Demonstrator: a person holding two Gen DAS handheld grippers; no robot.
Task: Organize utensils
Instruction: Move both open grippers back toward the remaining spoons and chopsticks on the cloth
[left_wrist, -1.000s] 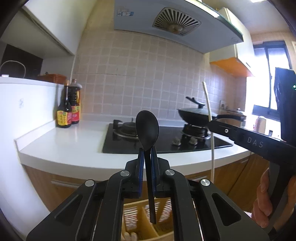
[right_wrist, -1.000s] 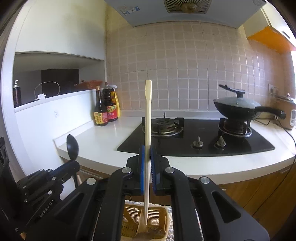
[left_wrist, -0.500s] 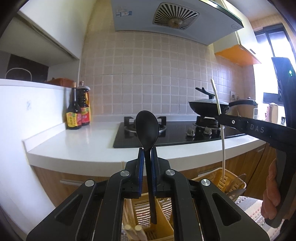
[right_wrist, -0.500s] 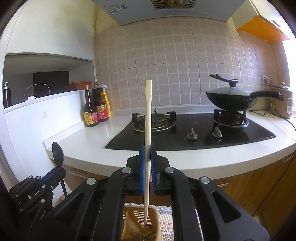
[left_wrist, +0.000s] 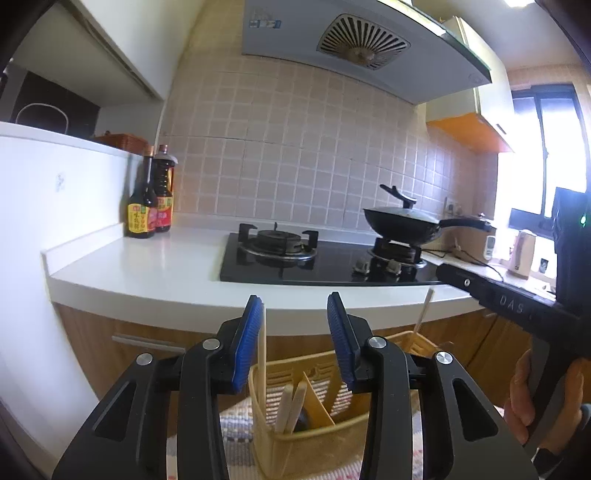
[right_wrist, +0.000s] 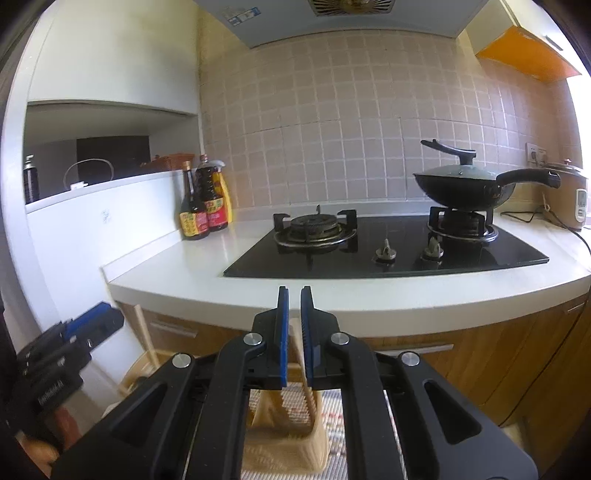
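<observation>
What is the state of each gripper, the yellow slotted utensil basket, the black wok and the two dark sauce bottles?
Left gripper: open, empty.
Right gripper: narrow gap between the pads, grip unclear.
Yellow slotted utensil basket: upright, with pale wooden sticks standing inside.
Black wok: lid on.
Two dark sauce bottles: upright, capped.

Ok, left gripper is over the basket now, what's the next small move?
Probably lift the left gripper straight up, away from the yellow basket. Its jaws stand wide open, gripping nothing, and a wooden stick in the basket rises beside its left pad, so a sideways move might snag it.
</observation>
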